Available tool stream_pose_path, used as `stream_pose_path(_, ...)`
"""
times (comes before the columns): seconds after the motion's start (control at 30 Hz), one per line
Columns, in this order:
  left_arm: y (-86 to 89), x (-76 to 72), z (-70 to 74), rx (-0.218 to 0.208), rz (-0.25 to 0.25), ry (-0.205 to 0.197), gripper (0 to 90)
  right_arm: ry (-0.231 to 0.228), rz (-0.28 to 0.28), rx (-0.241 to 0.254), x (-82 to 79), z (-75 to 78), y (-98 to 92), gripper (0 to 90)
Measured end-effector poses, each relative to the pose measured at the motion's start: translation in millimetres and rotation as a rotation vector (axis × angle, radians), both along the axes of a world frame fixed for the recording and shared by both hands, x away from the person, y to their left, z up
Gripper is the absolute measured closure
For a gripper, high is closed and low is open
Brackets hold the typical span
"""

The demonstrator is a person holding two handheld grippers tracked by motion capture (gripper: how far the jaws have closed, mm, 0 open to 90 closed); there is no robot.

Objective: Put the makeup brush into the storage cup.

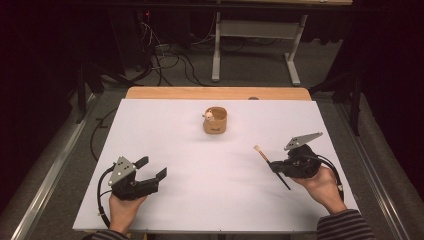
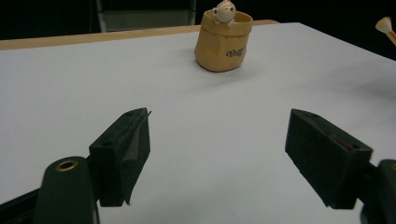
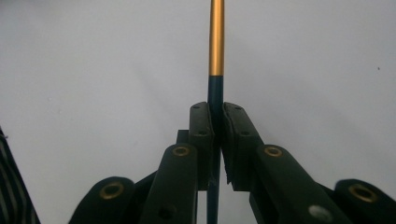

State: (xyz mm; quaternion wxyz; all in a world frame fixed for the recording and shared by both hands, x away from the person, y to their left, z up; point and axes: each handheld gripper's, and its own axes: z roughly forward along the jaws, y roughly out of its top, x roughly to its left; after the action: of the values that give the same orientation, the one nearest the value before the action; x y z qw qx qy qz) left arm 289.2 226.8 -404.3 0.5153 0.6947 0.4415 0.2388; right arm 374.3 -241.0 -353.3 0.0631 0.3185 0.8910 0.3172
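My right gripper [image 1: 278,167] is clamped on the brush [image 1: 271,166] mid-handle: light, stiff, slippery, so it may pivot. Left gripper [image 1: 152,169] gapes empty.

The brush [image 1: 272,167] is a slim makeup brush with a dark handle, a gold metal sleeve [image 3: 216,37] and a pale tuft of bristles at its tip. It is held off the white sheet at about four o'clock from the table's middle, clamped at the dark part of the handle just below the sleeve. In the high view it lies slanted, bristles toward ten o'clock and the handle's end toward four o'clock. In the right gripper view the handle runs straight up to twelve o'clock. In the left gripper view the tuft [image 2: 385,25] shows at two o'clock.
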Motion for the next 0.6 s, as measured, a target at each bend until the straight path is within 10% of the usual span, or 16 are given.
stream_pose_path(0.6, 0.1, -0.7, 0.4, -0.007, -0.003, 0.003, 23.1, -0.041, 0.051, 0.091, -23.3, 1.3, 13.1, 85.3)
